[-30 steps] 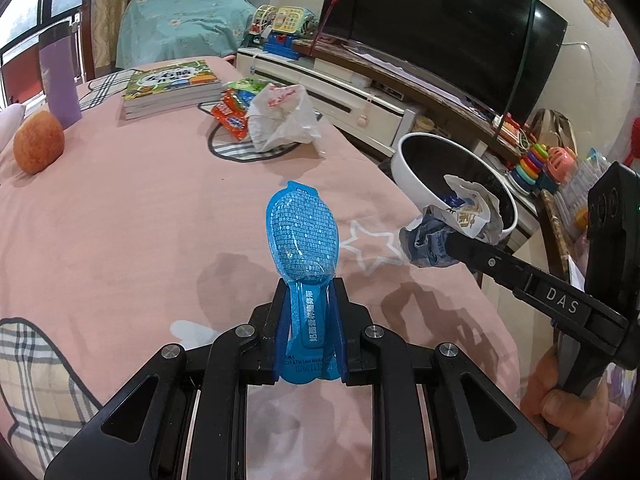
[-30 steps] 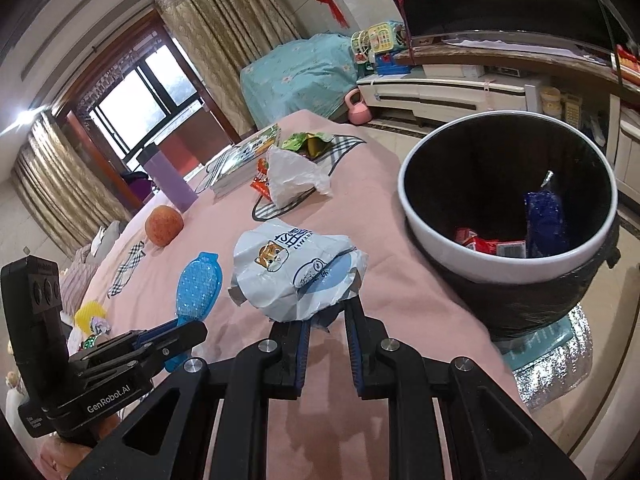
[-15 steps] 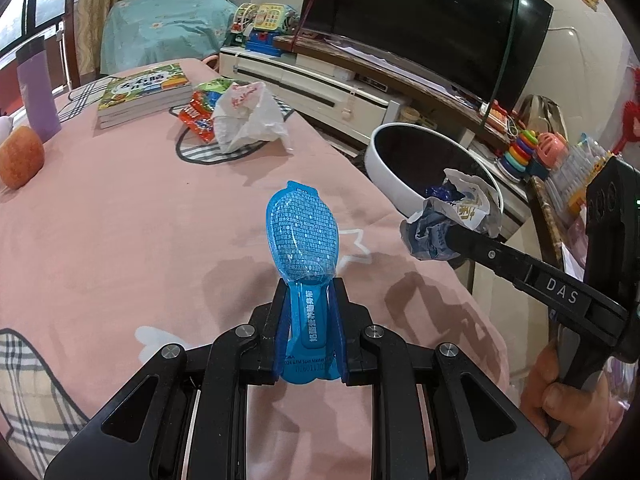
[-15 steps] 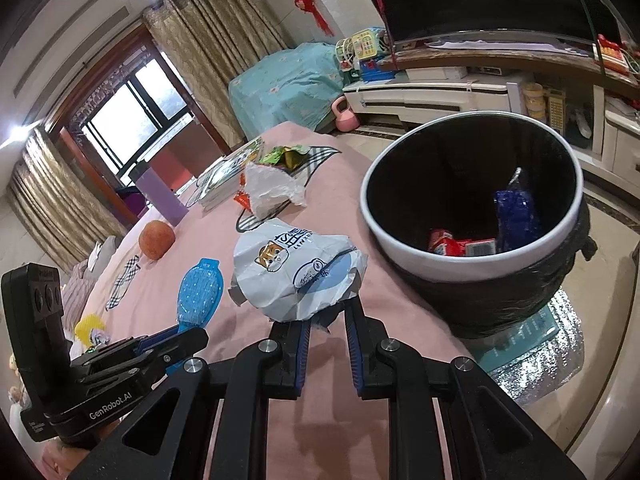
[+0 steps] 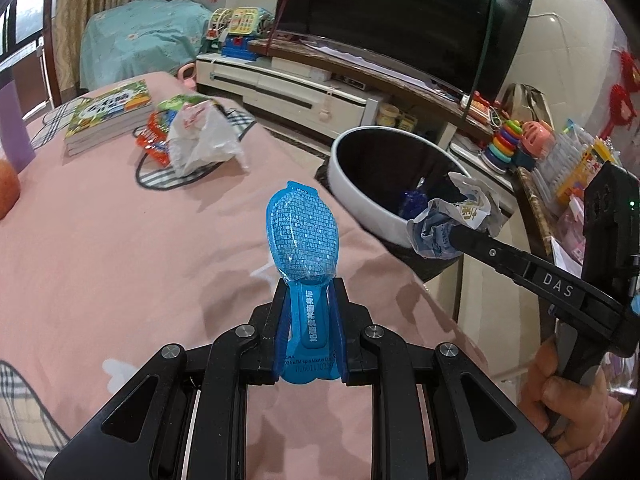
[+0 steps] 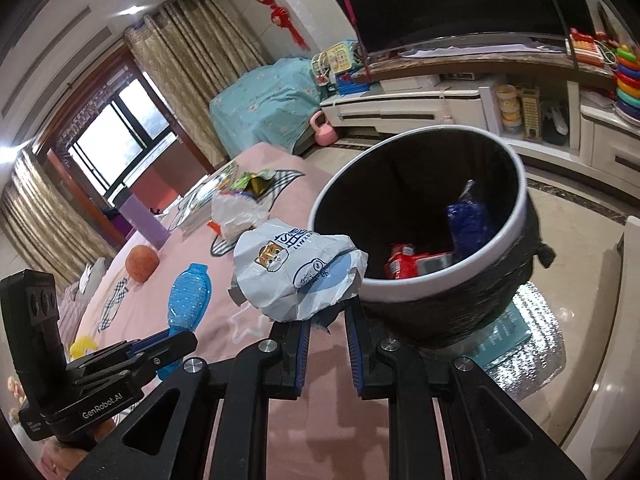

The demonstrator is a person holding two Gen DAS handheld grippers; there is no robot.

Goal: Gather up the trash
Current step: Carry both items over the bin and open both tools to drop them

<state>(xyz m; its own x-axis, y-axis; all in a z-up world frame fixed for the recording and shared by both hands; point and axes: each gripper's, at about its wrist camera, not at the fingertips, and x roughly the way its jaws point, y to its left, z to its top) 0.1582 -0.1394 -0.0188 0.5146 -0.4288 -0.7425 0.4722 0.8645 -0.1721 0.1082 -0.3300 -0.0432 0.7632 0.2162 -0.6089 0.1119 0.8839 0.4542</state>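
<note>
Left gripper: jaws clamped on blue blister pack, above the pink desk.
Right gripper: jaws clamped on crumpled white wrapper, beside the trash bin rim, off the desk's edge.

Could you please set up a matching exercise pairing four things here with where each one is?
Things:
1. blue package
2. white wrapper
3. red packet
4. books

Places:
A. inside the bin
B. in the right gripper
C. on the pink cloth
D. in the left gripper

Pairs: 1-D, 2-B, 3-A, 4-C
</note>
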